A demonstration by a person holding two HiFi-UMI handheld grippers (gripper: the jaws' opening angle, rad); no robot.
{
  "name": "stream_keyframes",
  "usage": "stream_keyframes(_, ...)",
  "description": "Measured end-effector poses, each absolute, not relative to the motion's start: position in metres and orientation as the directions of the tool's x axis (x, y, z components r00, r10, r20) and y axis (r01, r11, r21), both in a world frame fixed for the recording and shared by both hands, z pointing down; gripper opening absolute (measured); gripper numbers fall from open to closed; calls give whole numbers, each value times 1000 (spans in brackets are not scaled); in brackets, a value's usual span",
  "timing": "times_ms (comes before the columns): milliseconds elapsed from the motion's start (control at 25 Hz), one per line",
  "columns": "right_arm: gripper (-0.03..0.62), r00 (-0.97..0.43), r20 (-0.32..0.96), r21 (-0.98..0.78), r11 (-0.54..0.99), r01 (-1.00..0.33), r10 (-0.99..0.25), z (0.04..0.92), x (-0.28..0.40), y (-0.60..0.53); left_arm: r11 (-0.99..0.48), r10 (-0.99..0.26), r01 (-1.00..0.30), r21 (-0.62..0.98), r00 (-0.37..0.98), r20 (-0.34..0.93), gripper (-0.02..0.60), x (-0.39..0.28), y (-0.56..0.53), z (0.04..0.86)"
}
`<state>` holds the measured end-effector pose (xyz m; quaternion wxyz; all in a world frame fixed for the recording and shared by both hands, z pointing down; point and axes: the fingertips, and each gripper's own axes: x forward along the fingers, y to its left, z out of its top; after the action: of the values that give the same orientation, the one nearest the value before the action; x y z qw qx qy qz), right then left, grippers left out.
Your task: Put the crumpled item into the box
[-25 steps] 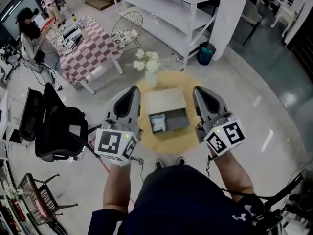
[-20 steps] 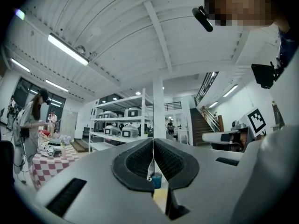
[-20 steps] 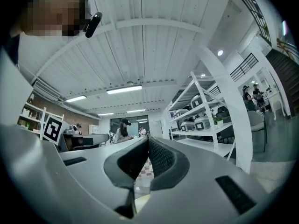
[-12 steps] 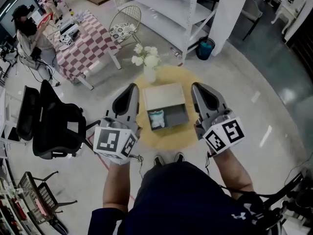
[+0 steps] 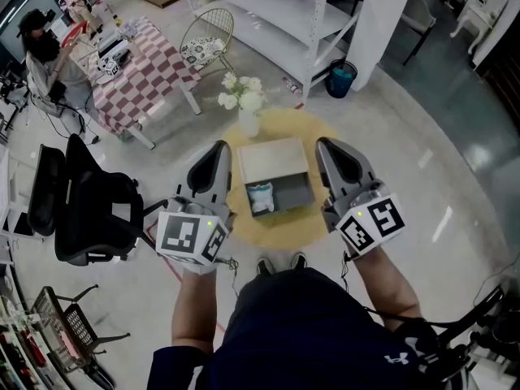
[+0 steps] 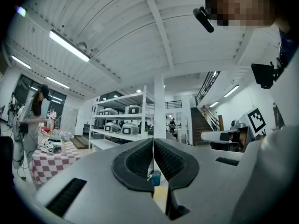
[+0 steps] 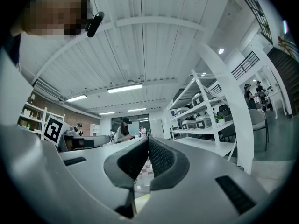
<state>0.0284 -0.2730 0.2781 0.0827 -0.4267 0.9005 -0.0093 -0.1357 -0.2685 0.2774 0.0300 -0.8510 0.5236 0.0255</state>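
Entry, both grippers held level above the desk (image 5: 280,230).

Jaws: the left gripper (image 5: 218,148) has its jaws pressed together, pad against pad, with nothing pinched. The right gripper (image 5: 330,145) is the same, jaws together and empty. Each gripper's own view confirms this, showing only a hairline seam between the pads.

Task's thing: the crumpled item (image 5: 260,197), a pale packet with some blue on it, lies inside the box (image 5: 294,193), in the box's left part against its left wall. The box is open, with its flap lying back on the far side. My left gripper is just left of the box and my right gripper just right of it. Neither touches it.

Progress: judging by how things lie, the placing is done. At most, closing the flap is left, if that is wanted.

Hard to make out:
- The item is too small to tell what it is, or whether it lies flat.
- Both gripper views look out over the room and show neither box nor item.
- My left gripper covers the desk's edge left of the box.
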Motion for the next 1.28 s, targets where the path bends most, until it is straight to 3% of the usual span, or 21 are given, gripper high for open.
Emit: stream_keyframes(1280,2,-616,-132,-98,629,-771,-776,278,26,-273,-471,-881,-882,-19,471,-50,23,-135,-274,283)
